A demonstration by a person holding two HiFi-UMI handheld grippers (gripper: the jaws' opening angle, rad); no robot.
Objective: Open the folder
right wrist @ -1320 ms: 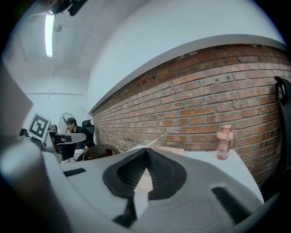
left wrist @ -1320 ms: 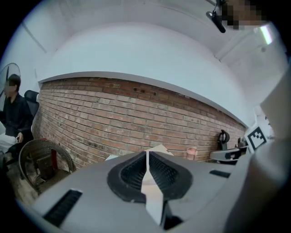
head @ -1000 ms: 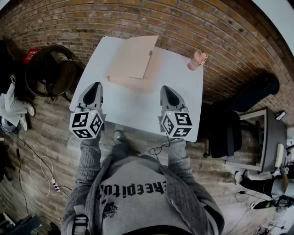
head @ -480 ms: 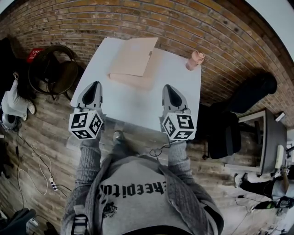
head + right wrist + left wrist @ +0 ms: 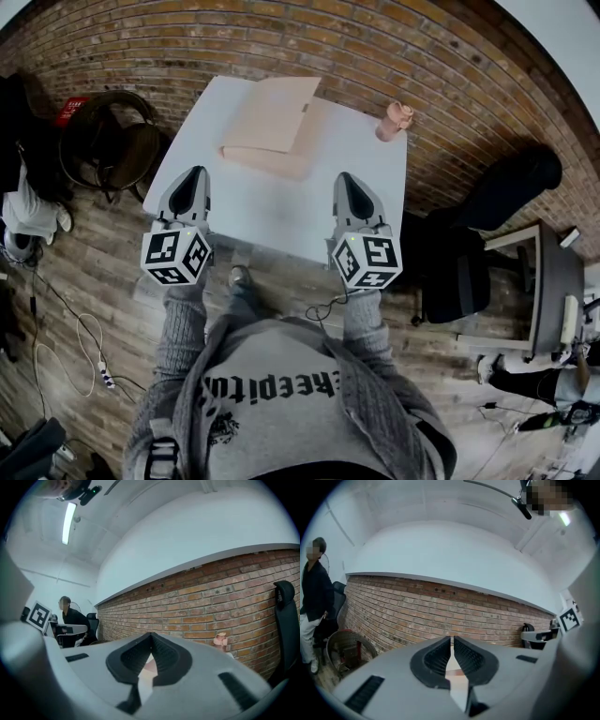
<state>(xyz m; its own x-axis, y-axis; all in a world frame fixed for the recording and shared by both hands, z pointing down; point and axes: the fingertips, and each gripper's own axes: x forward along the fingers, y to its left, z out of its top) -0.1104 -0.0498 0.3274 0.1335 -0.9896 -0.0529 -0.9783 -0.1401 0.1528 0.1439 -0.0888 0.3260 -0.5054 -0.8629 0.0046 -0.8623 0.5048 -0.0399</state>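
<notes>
Left gripper is hovering over the near left edge of the white table, its jaws drawn almost together with only a thin slit between them and nothing in it. From it, at one o'clock, the peach folder is lying flat at the far side of the table, well apart from both tools. Its upper cover is sitting askew over the lower leaf, which is showing along the right and near sides; whether that cover is lifting slightly I cannot tell.

Right gripper is hanging over the near right edge, its jaws closed tip to tip and empty, with the folder at eleven o'clock and a pink bottle at one o'clock.

Judging by its look, the folder is thin card: light, bendy, and likely to slide on the smooth top. Its cover's free right edge seems the best place to pinch, while the other tool is pinning the exposed lower leaf.
</notes>
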